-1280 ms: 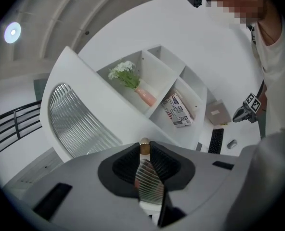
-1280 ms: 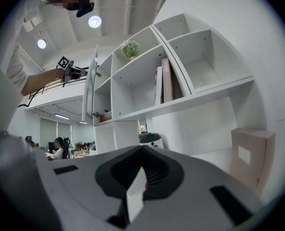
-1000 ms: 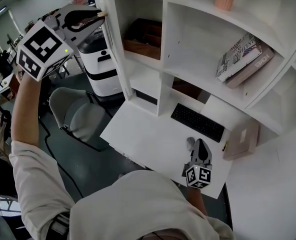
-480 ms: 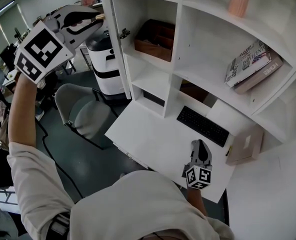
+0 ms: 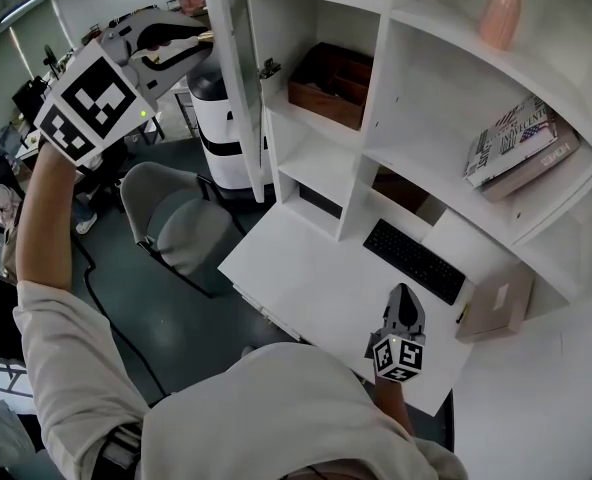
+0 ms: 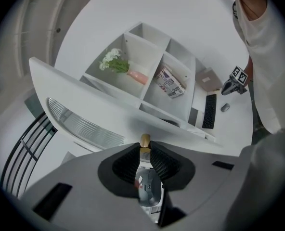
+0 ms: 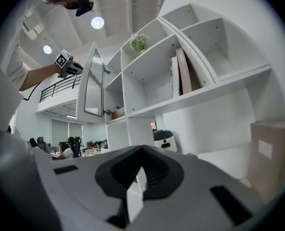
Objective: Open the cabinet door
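Progress shows in the door (image 5: 238, 98): at the upper left of the head view it has swung further out from the cabinet (image 5: 376, 88) over the last second. It now stands nearly edge-on to the camera. Its hinge (image 5: 269, 68) has come into sight, and the compartment behind it, with a brown box (image 5: 328, 83), lies fully exposed.

The left gripper (image 5: 198, 38) is raised at the door's free edge. Its own view shows the jaws narrowed onto the small brass knob (image 6: 145, 140), pads pressed on either side, with the ribbed-glass door panel (image 6: 84, 124) stretching away behind.

The right gripper (image 5: 405, 298) hangs low over the desk (image 5: 296, 268), near the keyboard (image 5: 414, 260), at the lower right. Its jaws are together with nothing between them.

I judge the task mostly done. The door looks open enough to reach inside, and a little more pull before letting go of the knob would finish it.
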The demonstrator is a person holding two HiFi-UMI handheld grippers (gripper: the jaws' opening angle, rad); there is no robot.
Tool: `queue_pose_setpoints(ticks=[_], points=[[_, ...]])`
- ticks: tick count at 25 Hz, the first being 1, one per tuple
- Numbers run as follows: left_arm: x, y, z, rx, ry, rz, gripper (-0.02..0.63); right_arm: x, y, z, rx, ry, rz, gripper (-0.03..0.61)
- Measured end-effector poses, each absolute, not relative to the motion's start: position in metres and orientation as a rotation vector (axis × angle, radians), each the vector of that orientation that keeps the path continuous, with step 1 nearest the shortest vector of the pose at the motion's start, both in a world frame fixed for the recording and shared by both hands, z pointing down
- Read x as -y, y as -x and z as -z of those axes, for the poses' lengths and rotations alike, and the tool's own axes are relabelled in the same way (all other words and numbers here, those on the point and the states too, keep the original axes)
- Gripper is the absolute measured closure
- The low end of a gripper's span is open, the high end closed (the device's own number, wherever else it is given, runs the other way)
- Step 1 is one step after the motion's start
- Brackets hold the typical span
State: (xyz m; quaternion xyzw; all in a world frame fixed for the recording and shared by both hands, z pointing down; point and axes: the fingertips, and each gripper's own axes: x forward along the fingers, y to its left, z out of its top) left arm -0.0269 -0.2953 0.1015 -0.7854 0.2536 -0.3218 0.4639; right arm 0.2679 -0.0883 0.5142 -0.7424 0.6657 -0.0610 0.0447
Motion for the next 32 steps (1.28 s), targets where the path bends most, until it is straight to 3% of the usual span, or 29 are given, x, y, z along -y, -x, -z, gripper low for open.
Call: queue_pose_setpoints(ticks=[32], points=[[0.316, 0.090, -0.105, -0.686, 1.734, 0.940, 0.545, 0.123, -0.236, -0.519, -2.120, 2.204, 0.208, 0.575]])
